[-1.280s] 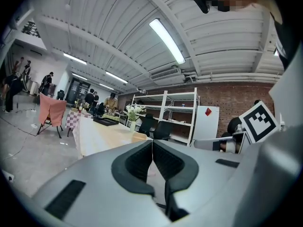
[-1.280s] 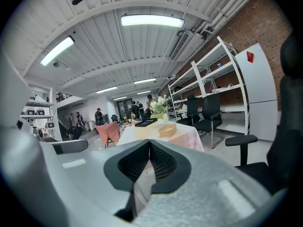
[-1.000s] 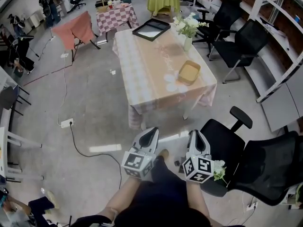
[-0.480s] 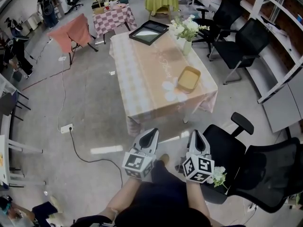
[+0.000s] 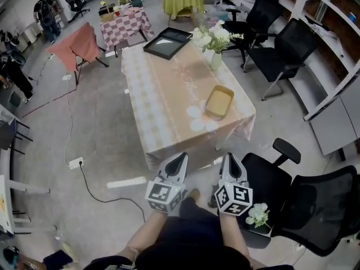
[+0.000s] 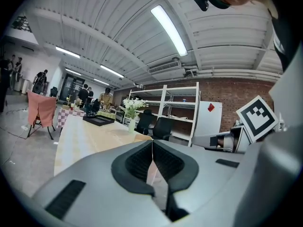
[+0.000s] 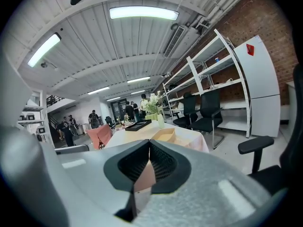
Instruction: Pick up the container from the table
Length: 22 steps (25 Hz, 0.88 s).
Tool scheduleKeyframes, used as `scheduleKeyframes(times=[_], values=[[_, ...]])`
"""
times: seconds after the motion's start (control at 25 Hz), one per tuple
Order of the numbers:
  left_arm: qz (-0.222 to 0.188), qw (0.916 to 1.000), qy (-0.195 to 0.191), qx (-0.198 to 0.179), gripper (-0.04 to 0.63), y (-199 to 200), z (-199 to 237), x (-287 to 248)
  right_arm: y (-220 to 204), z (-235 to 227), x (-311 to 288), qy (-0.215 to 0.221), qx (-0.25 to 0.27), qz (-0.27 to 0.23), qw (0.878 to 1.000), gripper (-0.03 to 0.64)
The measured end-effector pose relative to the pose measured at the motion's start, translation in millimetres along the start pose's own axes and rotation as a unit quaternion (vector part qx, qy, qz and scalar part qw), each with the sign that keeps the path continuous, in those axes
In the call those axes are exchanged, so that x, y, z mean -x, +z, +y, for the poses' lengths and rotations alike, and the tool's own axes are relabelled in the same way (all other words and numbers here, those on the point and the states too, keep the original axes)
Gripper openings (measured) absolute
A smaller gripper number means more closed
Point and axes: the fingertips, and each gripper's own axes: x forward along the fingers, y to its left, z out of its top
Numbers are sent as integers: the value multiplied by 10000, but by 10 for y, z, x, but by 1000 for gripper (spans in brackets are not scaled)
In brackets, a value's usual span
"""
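Note:
A shallow tan container (image 5: 219, 101) lies near the front right corner of the long table (image 5: 163, 94), which wears a peach and checked cloth. In the right gripper view the container (image 7: 164, 135) shows just past the jaw tips. My left gripper (image 5: 180, 158) and right gripper (image 5: 229, 160) hang side by side short of the table's near edge, both shut and empty. In each gripper view the jaws meet in a thin line: left gripper (image 6: 152, 141), right gripper (image 7: 149, 142). Nothing is between them.
A vase of white flowers (image 5: 215, 41) and a black tray (image 5: 167, 42) stand further back on the table. Black office chairs (image 5: 284, 49) line the right side, one (image 5: 292, 190) close by my right arm. Smaller tables (image 5: 121, 26) and people stand at the far end; a cable (image 5: 93, 176) runs across the floor.
The table and container have come nearer and lower in the head view as I moved toward them. Both grippers stay shut, side by side.

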Motion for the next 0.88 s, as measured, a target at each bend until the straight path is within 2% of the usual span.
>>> scheduleKeyframes(times=[0.52, 0.88], values=[[83, 9997, -241, 37, 12, 28, 152, -651, 120, -220, -575, -124, -35, -7, 9999, 5], [39, 9992, -390, 33, 12, 28, 141, -987, 190, -469, -719, -269, -23, -34, 9996, 5]])
